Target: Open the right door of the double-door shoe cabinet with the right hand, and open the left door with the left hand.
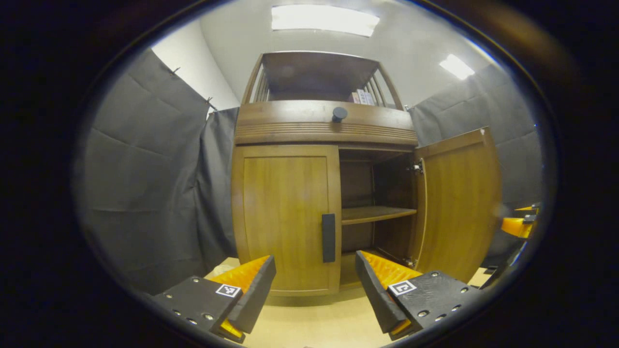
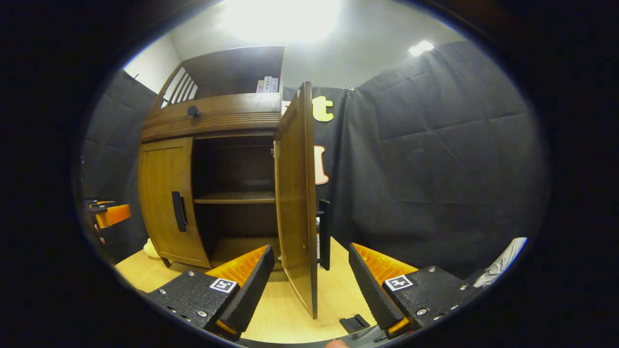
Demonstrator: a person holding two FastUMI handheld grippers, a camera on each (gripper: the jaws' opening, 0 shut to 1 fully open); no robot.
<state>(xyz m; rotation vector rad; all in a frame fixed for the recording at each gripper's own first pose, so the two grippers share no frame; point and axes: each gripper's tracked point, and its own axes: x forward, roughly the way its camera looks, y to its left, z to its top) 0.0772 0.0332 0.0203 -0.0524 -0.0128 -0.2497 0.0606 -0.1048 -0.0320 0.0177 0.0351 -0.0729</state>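
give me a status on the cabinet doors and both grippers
Left gripper open, lined up on left door handle, not touching. Right gripper open, astride right door, swung wide. Left door shut. Nothing blocking.

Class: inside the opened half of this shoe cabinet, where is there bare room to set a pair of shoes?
The middle shelf and the compartment floor below it, between the shut left door and open right door, look bare. The top shelf holds books.

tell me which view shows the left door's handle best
The left gripper view: the left door's handle faces the camera squarely, centred between the left hand-held gripper fingers. The right gripper view shows the same handle farther off, smaller and at an angle.
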